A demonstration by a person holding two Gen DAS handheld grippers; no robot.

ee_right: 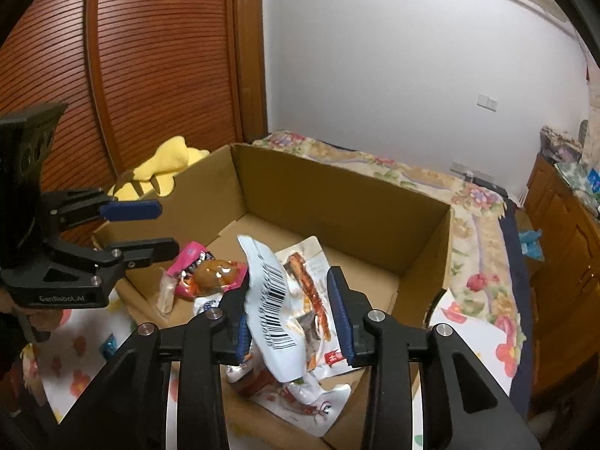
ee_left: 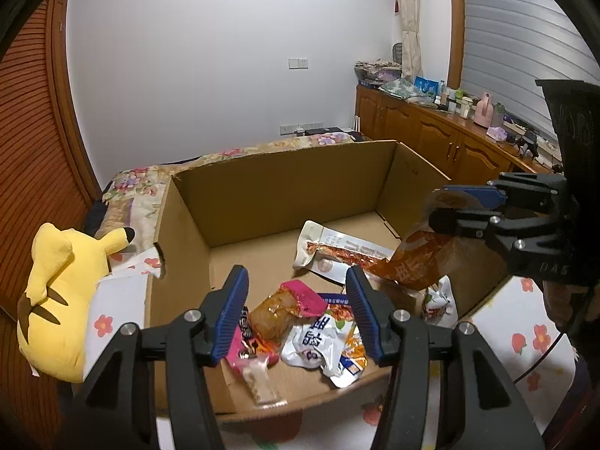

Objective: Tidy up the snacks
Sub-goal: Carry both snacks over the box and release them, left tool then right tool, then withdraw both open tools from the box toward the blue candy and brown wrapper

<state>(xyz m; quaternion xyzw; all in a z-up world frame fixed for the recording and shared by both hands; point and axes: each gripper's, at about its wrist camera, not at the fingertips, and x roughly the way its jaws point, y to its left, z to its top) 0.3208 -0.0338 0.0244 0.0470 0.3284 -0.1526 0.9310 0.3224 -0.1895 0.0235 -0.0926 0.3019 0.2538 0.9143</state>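
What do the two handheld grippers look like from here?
Both match: left gripper and right gripper have black angular frames with silver bolts and ribbed blue finger pads. The left's body carries white "GenRobot.AI" lettering; a thin black cable hangs below the right.

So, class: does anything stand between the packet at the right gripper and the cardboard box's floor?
No lid or flap: the cardboard box is open-topped. Only other snack packets lie on its floor beneath the barcode packet at the right gripper.
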